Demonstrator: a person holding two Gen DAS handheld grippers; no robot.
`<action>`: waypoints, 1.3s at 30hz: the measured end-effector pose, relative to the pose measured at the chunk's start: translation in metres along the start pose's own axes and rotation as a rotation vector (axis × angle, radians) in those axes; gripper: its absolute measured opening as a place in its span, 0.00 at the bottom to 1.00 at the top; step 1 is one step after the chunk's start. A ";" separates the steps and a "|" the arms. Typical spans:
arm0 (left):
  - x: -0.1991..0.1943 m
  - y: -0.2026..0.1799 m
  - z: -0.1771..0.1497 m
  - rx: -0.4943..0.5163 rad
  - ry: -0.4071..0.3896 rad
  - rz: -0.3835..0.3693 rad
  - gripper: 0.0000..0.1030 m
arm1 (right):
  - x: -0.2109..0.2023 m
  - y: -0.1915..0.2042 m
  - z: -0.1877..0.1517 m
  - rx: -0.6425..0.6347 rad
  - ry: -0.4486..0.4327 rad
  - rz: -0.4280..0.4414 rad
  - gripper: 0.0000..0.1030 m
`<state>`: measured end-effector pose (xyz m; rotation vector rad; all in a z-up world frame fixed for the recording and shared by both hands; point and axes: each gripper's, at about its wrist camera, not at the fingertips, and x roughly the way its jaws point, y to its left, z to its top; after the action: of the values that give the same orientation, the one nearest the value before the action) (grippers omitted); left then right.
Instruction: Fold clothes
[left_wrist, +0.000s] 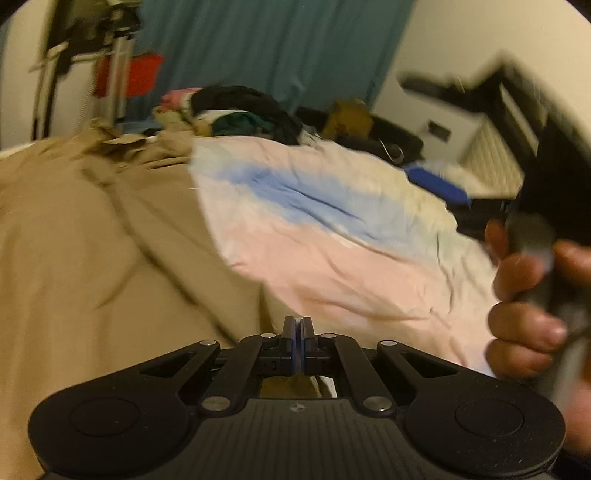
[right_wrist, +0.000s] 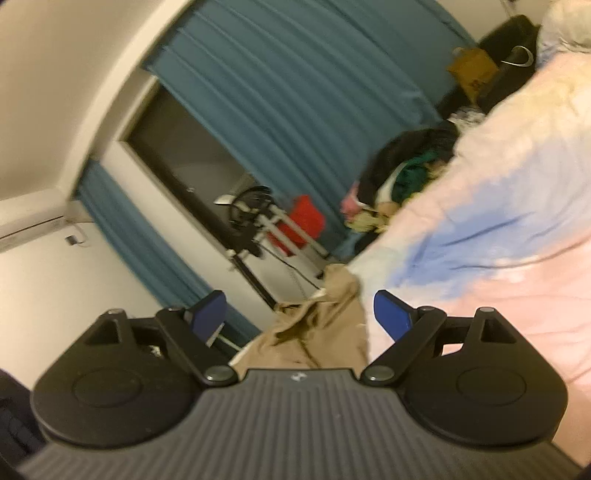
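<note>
We keep our left tool (left_wrist: 297, 323) pinched shut, seemingly empty, and our right tool (right_wrist: 303, 317) spread wide over the pink-and-blue tie-dye cotton garment (left_wrist: 332, 236) lying right of the beige bedsheet (left_wrist: 92, 240), seemingly readying a grasp.

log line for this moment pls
left gripper shut, empty | right gripper open, empty | tie-dye shirt spread on bed | fold not started
</note>
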<state>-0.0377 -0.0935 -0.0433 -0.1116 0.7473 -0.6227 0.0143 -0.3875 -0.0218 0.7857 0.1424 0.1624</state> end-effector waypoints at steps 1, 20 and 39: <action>-0.014 0.010 -0.001 -0.035 -0.008 -0.006 0.02 | 0.001 0.004 -0.001 -0.022 0.005 0.005 0.86; -0.055 0.104 -0.043 -0.310 0.140 0.040 0.10 | 0.037 0.035 -0.038 -0.128 0.254 -0.085 0.86; 0.022 0.129 -0.038 -0.320 0.188 -0.131 0.02 | 0.055 0.035 -0.056 -0.118 0.323 -0.105 0.86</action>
<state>0.0123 0.0034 -0.1249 -0.4027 1.0251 -0.6400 0.0544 -0.3139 -0.0398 0.6286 0.4746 0.1960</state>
